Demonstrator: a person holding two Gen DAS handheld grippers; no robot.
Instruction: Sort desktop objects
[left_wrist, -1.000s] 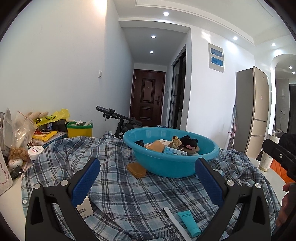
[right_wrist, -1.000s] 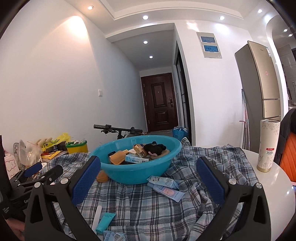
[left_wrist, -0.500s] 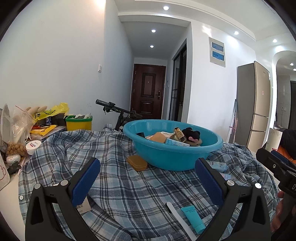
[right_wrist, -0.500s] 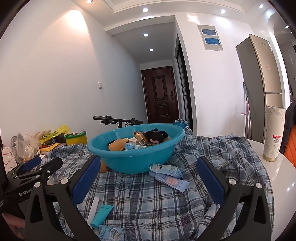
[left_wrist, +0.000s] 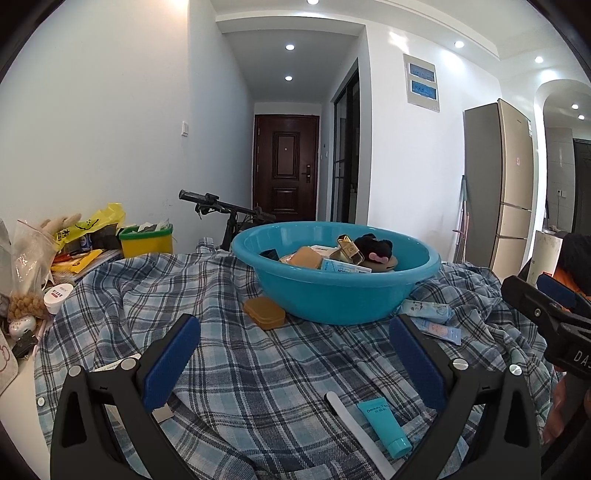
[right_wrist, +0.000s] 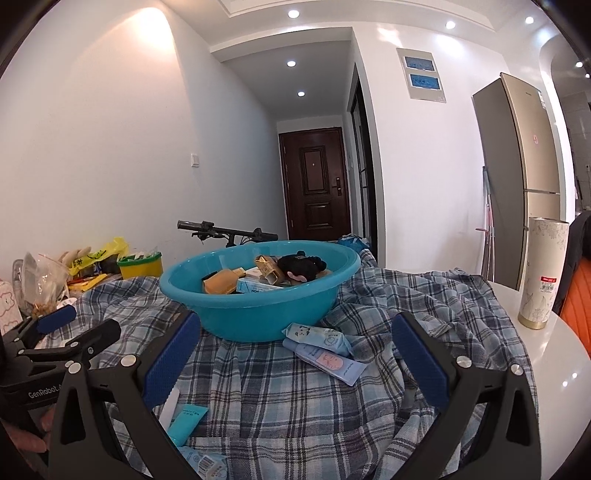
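Note:
A blue plastic basin (left_wrist: 334, 299) (right_wrist: 258, 312) stands on a plaid cloth (left_wrist: 236, 369) and holds several small items, among them a black plush and an amber box. Beside its near wall lies an amber case (left_wrist: 264, 312). Two pale blue tubes (right_wrist: 325, 350) lie in front of it to the right. A teal tube (left_wrist: 384, 421) (right_wrist: 186, 421) and a white stick (left_wrist: 354, 424) lie close to me. My left gripper (left_wrist: 295, 365) is open with nothing between its pads, above the cloth. My right gripper (right_wrist: 295, 363) is open too, short of the pale tubes.
A yellow tub (left_wrist: 147, 242), bags and small jars (left_wrist: 57, 295) crowd the table's left end. A tall patterned canister (right_wrist: 541, 273) stands on the white tabletop at the right. A bicycle handlebar (left_wrist: 207, 201) sticks up behind the table.
Both grippers have tilted down and drawn nearer the table, so the basin and the tubes sit lower and larger in view. Both have stayed open.

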